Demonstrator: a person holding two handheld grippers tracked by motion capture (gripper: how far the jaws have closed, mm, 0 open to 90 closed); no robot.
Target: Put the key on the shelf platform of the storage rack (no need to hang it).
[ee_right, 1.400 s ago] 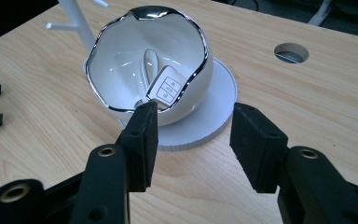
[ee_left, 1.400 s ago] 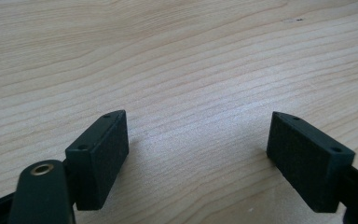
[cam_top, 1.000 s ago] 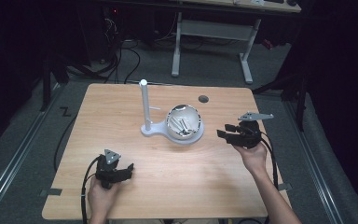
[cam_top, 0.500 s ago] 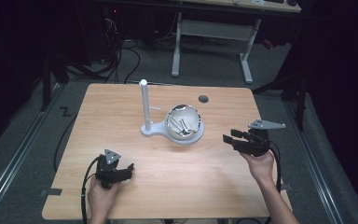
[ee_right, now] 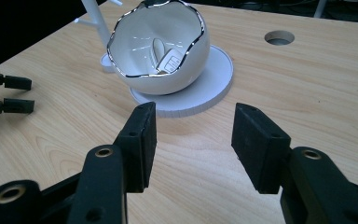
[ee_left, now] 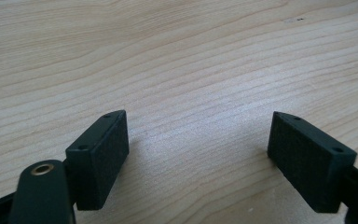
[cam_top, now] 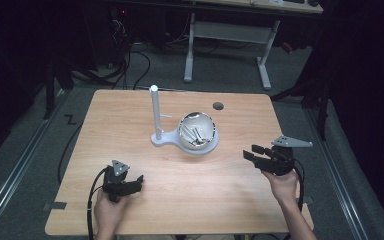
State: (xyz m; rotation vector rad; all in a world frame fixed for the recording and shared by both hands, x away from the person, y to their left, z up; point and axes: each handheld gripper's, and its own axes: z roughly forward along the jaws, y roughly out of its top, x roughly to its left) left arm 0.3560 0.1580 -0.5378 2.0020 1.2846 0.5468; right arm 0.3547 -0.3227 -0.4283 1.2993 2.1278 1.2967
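Resting low, left claw [cam_top: 139, 181]: jaws spread wide, nothing between them, near table [cam_top: 220, 205] front edge.
Right claw [cam_top: 252, 154]: released (empty), facing the bowl.
Bowl [ee_right: 161, 44]: white, jagged silver rim, on round white stand [ee_right: 212, 81], mid-table.
Post [cam_top: 155, 112]: upright, beside bowl.
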